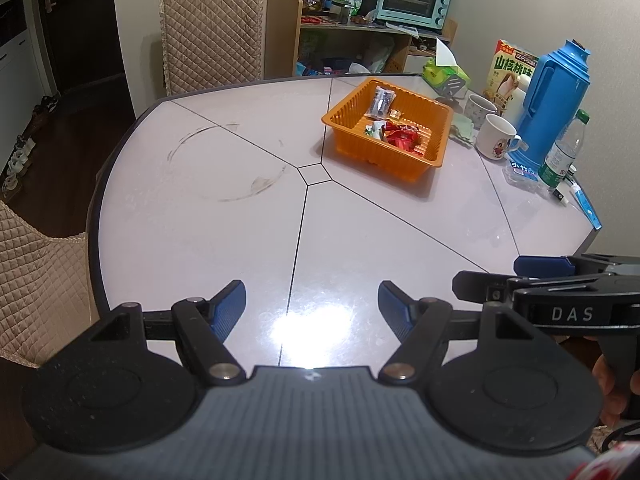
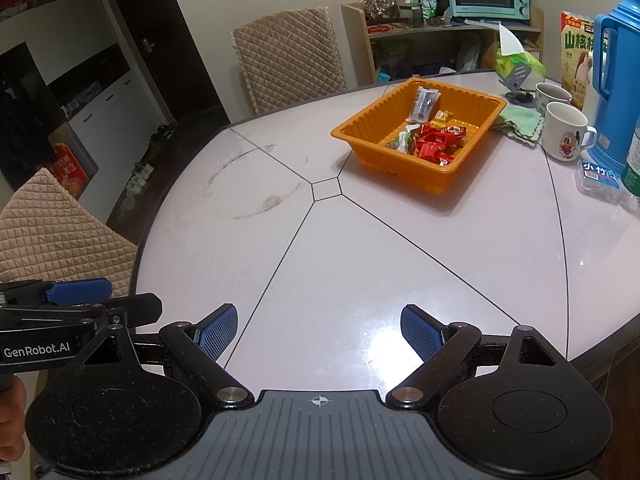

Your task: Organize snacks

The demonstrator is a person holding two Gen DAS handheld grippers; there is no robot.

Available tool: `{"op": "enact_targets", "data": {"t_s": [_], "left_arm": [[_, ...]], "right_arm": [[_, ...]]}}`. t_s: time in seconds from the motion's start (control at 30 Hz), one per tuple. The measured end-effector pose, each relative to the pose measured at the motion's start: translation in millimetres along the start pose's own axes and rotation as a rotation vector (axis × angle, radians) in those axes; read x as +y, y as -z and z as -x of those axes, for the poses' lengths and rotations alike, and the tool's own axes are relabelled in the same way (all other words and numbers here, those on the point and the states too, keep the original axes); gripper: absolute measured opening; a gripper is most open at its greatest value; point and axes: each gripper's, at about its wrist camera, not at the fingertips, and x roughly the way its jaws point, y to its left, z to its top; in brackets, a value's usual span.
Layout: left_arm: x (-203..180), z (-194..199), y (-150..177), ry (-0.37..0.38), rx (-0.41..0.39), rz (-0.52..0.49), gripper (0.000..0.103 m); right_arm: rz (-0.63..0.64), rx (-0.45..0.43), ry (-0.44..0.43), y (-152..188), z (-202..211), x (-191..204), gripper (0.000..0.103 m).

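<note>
An orange basket [image 1: 344,136] [image 2: 360,140] stands on the far right part of the white table [image 1: 200,220] [image 2: 360,260]. It holds red snack packets [image 1: 402,136] [image 2: 434,142], a clear dark packet [image 1: 380,102] [image 2: 426,102] and small candies. My left gripper [image 1: 312,300] is open and empty, low over the table's near edge. My right gripper [image 2: 318,326] is open and empty too, just right of the left one; it shows at the right of the left wrist view [image 1: 540,276].
At the table's right stand a blue thermos [image 1: 556,96] [image 2: 616,92], two mugs [image 1: 498,136] [image 2: 564,132], a green-capped bottle [image 1: 564,152], a snack box [image 1: 508,72], a tissue pack [image 1: 444,68] and a green cloth [image 2: 518,120]. Quilted chairs [image 1: 212,36] [image 2: 288,60] stand behind and left.
</note>
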Motion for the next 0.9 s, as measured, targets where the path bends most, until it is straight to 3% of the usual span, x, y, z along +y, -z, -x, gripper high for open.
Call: {"op": "enact_targets", "data": {"t_s": [0.9], "left_arm": [[-10.4, -6.9, -7.1, -0.006, 0.010, 0.006, 0.073]], "right_arm": [[-0.004, 0.002, -0.003, -1.6, 0.2, -5.9, 0.088]]}}
